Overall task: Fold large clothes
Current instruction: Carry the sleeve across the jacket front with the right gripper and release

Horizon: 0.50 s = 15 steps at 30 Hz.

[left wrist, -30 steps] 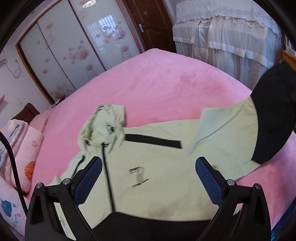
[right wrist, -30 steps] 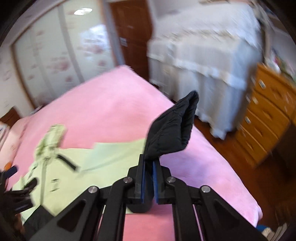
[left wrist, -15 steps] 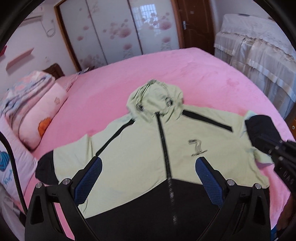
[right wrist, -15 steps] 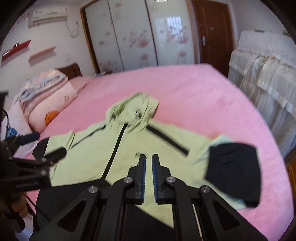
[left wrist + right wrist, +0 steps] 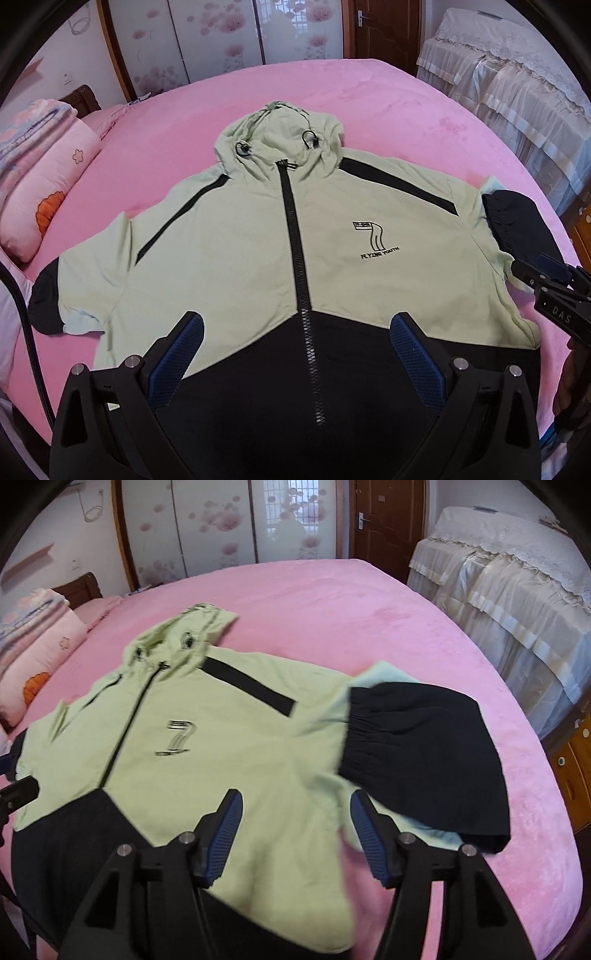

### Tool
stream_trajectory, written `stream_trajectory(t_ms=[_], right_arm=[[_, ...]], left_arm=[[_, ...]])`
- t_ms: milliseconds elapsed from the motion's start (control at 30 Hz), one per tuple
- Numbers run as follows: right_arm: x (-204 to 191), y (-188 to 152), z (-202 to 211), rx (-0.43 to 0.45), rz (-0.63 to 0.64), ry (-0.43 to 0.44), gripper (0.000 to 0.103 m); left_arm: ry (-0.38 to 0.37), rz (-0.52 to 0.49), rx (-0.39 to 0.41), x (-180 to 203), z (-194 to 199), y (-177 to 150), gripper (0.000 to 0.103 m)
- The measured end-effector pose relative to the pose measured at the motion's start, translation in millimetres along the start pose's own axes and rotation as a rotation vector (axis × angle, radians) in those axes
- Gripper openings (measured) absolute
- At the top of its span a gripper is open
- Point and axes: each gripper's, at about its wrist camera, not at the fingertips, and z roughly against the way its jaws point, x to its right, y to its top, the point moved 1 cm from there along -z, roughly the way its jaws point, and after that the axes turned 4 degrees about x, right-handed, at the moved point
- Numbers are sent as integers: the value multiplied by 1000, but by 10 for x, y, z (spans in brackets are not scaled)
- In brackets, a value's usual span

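Above the jacket (image 5: 229, 258) on the bed (image 5: 369, 96), both grippers tilted downward: left gripper (image 5: 295, 354) wide open and empty, right gripper (image 5: 295, 834) just opened, empty.

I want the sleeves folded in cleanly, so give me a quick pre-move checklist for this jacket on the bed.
1. Jacket spread front-up on the pink bed: ok.
2. Zipper closed and straight: ok.
3. Left gripper open, nothing held: ok.
4. Right gripper has just been opening, nothing between its jaws: ok.
5. Black cuff on the right gripper's side lying flat: not ok, it lies loosely doubled back.
6. Hem edge nearest the grippers: cannot tell, hidden.
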Motion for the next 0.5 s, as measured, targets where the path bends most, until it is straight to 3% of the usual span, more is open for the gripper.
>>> stream_trajectory(t_ms=[267,400,500], right_arm=[[305,116,-460,-49,-32,-63,61],[355,126,-688,-90,-45,-72,61],[360,110,-798,-116,-56,-81,61]], left_arm=[[-50,-25,-3,270,-170,38,100],[5,-63,2,365,-243,61,100],[-3,-47,-12,368,-313,88,100]])
